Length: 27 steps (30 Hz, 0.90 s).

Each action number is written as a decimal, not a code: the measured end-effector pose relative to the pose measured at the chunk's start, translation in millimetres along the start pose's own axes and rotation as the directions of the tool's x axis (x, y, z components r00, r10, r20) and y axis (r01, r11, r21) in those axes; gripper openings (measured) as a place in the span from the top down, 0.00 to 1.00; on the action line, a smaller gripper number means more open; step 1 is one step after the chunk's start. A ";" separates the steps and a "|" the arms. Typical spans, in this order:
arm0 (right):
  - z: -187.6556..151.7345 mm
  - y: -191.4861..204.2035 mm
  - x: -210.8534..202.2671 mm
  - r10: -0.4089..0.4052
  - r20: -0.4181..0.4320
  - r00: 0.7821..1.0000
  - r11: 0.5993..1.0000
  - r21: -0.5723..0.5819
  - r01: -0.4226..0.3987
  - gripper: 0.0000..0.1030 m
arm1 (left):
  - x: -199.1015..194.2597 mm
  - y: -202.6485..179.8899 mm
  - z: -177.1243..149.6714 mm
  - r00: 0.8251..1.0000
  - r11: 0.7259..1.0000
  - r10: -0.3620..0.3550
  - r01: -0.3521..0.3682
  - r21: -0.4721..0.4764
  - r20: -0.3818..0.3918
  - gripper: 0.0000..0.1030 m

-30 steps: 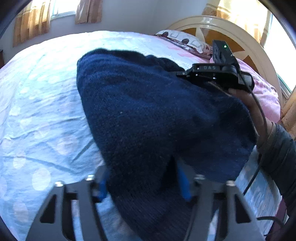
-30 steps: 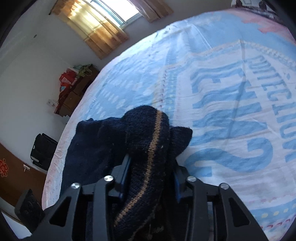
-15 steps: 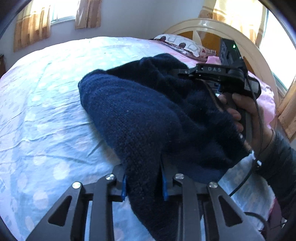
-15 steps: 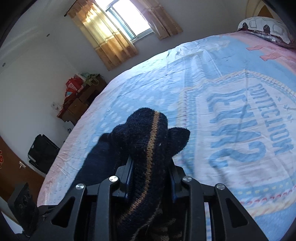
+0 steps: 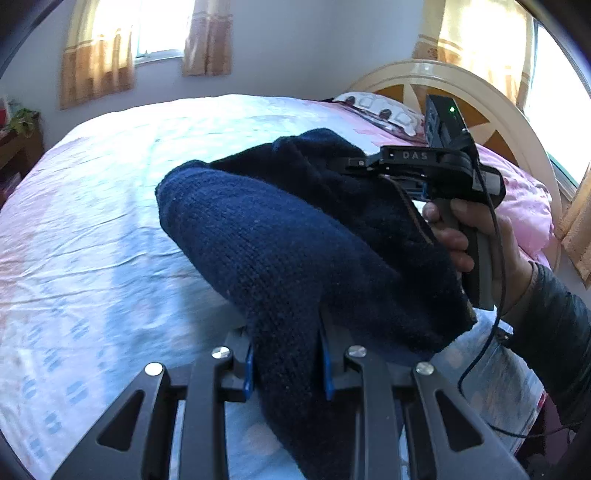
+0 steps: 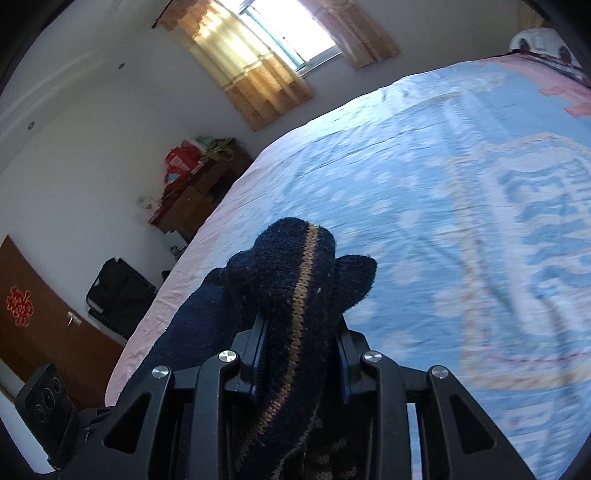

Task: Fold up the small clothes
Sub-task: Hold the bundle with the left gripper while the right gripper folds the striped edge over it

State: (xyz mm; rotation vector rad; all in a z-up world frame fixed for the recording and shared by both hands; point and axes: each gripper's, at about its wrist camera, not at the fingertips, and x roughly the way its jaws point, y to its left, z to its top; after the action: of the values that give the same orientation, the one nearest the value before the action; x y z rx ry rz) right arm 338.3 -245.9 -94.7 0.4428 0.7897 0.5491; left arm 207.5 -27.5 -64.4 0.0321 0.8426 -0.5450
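Two grippers hold one dark blue knitted sweater [image 5: 288, 251] lifted above the bed [image 5: 92, 240].

From the left wrist camera, the left gripper [image 5: 286, 365] sits at 6 o'clock. Its jaws have just been closing, and the blue pads now pinch a thick fold of the sweater between them. The knit bulges up from the pads toward the middle and drapes over to 3 o'clock, where the right gripper [image 5: 364, 166] also meets the cloth; its fingertips are buried in the fabric. A hand [image 5: 476, 243] in a dark sleeve [image 5: 554, 332] grips its handle. A headboard [image 5: 461, 96] and a pillow [image 5: 380, 110] lie at 1 o'clock.

From the right wrist camera, the right gripper [image 6: 301, 354] at 6 o'clock pinches a bunched edge of the sweater [image 6: 295, 280] with a tan stripe running along it. The rest hangs away toward 8 o'clock. A window [image 6: 288, 33] with curtains is at 12 o'clock, and a cluttered cabinet [image 6: 195, 188] stands at 10 o'clock.
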 end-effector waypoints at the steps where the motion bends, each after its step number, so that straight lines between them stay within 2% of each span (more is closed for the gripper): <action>1: 0.6 6.6 4.5 0.005 -0.003 1.000 1.000 -0.008 -0.005 0.70 | -2.2 3.6 -1.3 1.000 1.000 0.006 -0.006 -0.006 0.002 0.73; 11: -6.1 70.5 44.2 0.061 -0.054 0.997 0.996 -0.067 -0.064 0.70 | -37.2 39.9 -22.0 0.997 0.995 0.068 -0.066 -0.073 0.030 0.73; 19: -17.5 106.8 71.3 0.092 -0.096 0.991 0.991 -0.090 -0.100 0.70 | -53.3 42.6 -31.8 0.994 0.988 0.099 -0.092 -0.124 0.053 0.74; 27: -30.7 145.4 99.0 0.117 -0.146 0.982 0.982 -0.127 -0.136 0.70 | -69.7 57.9 -55.2 0.988 0.973 0.141 -0.126 -0.192 0.065 0.74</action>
State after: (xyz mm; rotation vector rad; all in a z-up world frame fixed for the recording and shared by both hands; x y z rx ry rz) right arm 329.7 -67.8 -85.7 0.3321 0.8544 0.7547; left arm 158.7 66.6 -62.3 -0.1035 0.8055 -0.3367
